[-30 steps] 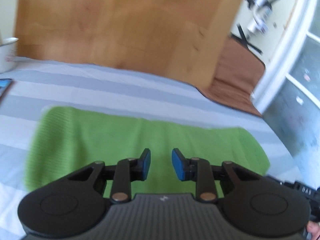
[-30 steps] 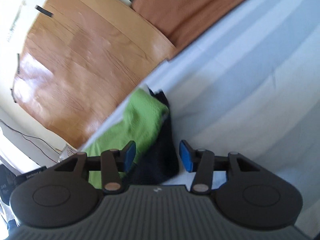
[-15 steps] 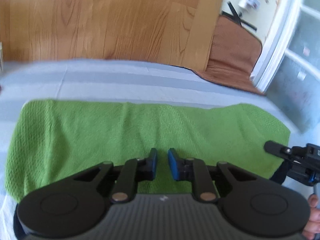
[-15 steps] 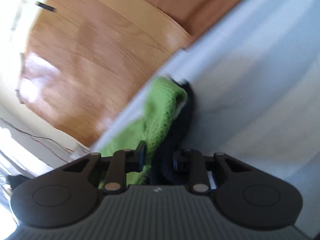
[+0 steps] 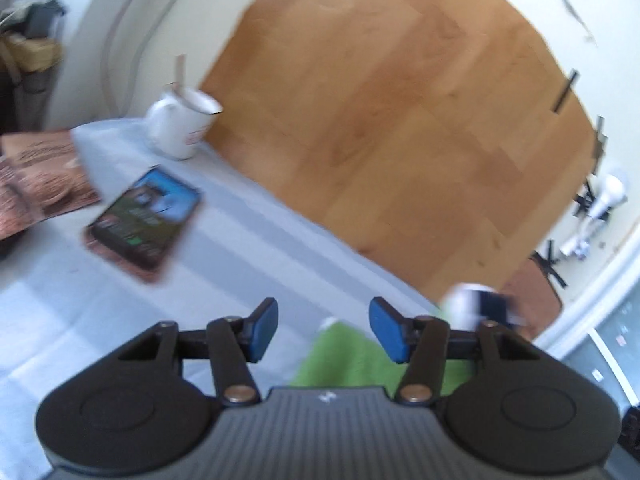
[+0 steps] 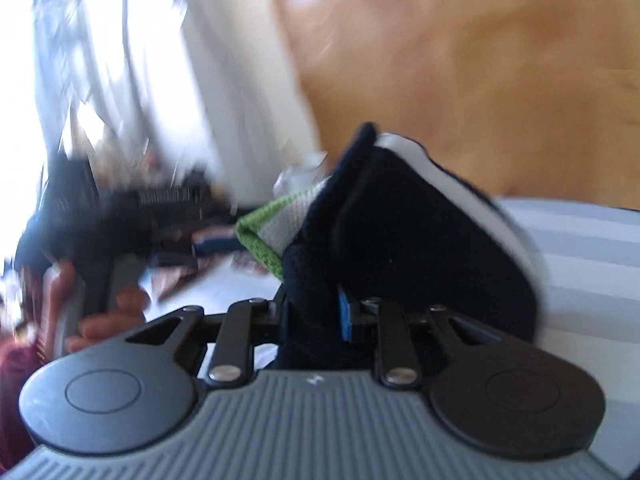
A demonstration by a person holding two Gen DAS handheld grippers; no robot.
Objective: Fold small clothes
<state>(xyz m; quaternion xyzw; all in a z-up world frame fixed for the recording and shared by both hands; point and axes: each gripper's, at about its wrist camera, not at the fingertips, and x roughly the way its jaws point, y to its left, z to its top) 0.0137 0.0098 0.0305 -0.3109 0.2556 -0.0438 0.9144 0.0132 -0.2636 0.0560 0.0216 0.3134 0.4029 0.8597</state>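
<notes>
1. Striped pale-blue cloth [image 5: 224, 248] covers the surface, with a wooden panel [image 5: 400, 120] standing behind it against a cream wall.
2. At the far left of the surface, in my left wrist view, stand a white mug [image 5: 180, 124], a phone [image 5: 146, 220] lying flat with its screen lit, and a brown printed booklet [image 5: 40, 180] beside it. All three are blurred.
3. My left gripper [image 5: 323, 330] has its jaws wide apart and holds nothing. Its blue pads [image 5: 262, 330] hang above the striped cloth.
4. The green garment [image 5: 352, 360] lies on the surface just beyond and below my left jaws, towards their right side. Only part of it shows past the gripper body.
5. My right gripper [image 6: 312, 316] has its jaws clamped together on the garment's dark navy part [image 6: 420, 248]. One blue pad [image 6: 345, 316] shows against the fabric; the other is hidden by it.
6. In the right wrist view, the pinched fabric is raised off the surface and folds over in front of the jaws. A white band runs along its upper edge, and a green knitted edge [image 6: 260, 236] protrudes at its left.
7. The person's left hand [image 6: 100, 312] shows at the left of the right wrist view, wrapped around the other gripper's handle. That region is heavily blurred.
</notes>
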